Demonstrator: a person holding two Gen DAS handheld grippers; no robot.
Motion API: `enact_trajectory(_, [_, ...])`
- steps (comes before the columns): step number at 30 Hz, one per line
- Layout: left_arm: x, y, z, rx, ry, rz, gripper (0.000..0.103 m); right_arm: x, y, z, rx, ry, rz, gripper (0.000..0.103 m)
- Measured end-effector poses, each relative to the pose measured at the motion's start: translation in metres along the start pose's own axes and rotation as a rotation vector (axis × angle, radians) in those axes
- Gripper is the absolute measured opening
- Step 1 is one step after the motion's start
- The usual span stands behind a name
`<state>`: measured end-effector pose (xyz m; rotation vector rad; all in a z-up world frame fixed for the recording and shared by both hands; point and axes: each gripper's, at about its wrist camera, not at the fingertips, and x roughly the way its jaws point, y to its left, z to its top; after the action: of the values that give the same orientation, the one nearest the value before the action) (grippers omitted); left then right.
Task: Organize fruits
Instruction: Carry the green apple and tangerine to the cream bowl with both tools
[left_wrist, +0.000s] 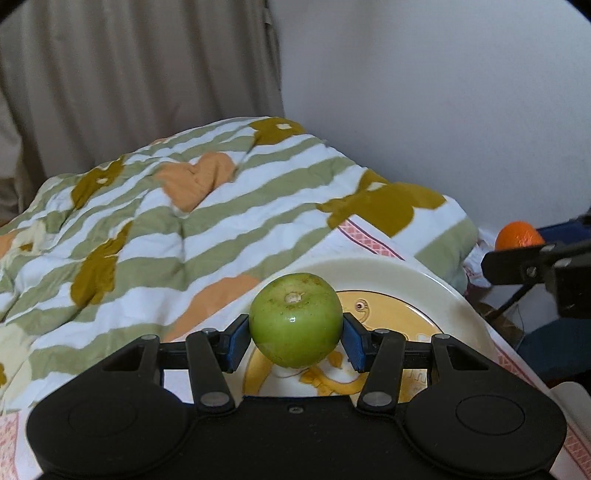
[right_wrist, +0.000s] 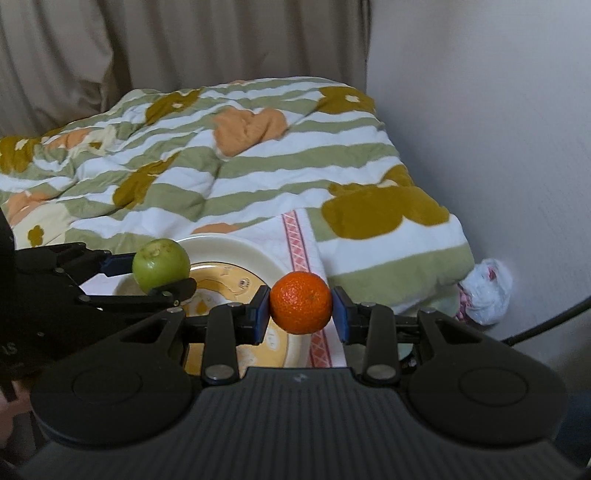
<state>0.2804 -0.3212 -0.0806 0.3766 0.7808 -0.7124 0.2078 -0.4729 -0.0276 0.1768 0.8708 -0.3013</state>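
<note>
Beige curtains and a plain white wall back a bed covered by a green-and-white striped quilt (left_wrist: 207, 229) with olive bear shapes and orange hearts; nearer us lies a white cloth with a pink lattice border (right_wrist: 299, 240), and on it a round cream plate with a yellow cartoon centre (left_wrist: 436, 288).

We see the left gripper (left_wrist: 295, 332) pinching a round green fruit with a pale stem scar (left_wrist: 295, 319) across its widest part, blue fingers (left_wrist: 236, 343) pressed on either side, held above the plate's near edge. The right gripper (right_wrist: 301, 308) likewise clamps a small orange mandarin with dimpled peel (right_wrist: 301, 301) at its middle, just beside the plate's rim and over the bordered cloth.

We judge the green fruit firm, smooth and a little slippery, so a hold across its equator suits it. The mandarin looks light with soft, yielding peel; a gentle squeeze should do, since harder pressure may bruise it.

As for the plate, we see no fruit lying in the part that shows; both fruits hang in the grippers. A crumpled white plastic bag (right_wrist: 484, 291) sits by the wall.
</note>
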Motion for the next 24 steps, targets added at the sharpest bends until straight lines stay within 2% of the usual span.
enact_trajectory(6, [0.011, -0.004, -0.001, 0.004, 0.013, 0.0, 0.059, -0.003, -0.008, -0.003, 0.025, 0.002, -0.012, 0.05])
enact_trajectory(7, [0.01, -0.006, 0.0, 0.01, -0.002, 0.006, 0.073, -0.003, -0.008, -0.003, 0.026, 0.001, -0.011, 0.05])
enact_trajectory(8, [0.007, -0.006, 0.0, 0.016, -0.018, 0.011, 0.095, -0.003, -0.008, -0.003, 0.025, 0.0, -0.01, 0.05])
enact_trajectory(9, [0.001, -0.007, 0.0, 0.019, -0.044, 0.02, 0.102, -0.004, -0.009, -0.003, 0.024, -0.002, -0.008, 0.05])
enact_trajectory(11, [-0.009, -0.007, 0.0, 0.027, -0.078, 0.027, 0.103, -0.007, -0.011, -0.003, 0.018, -0.01, -0.002, 0.05])
enact_trajectory(15, [-0.026, -0.004, 0.001, 0.023, -0.07, 0.072, 0.103, -0.013, -0.014, -0.001, -0.012, -0.019, 0.028, 0.05])
enact_trajectory(24, [-0.085, 0.017, -0.007, -0.136, -0.085, 0.146, 0.103, -0.007, 0.004, 0.003, -0.181, -0.028, 0.133, 0.05])
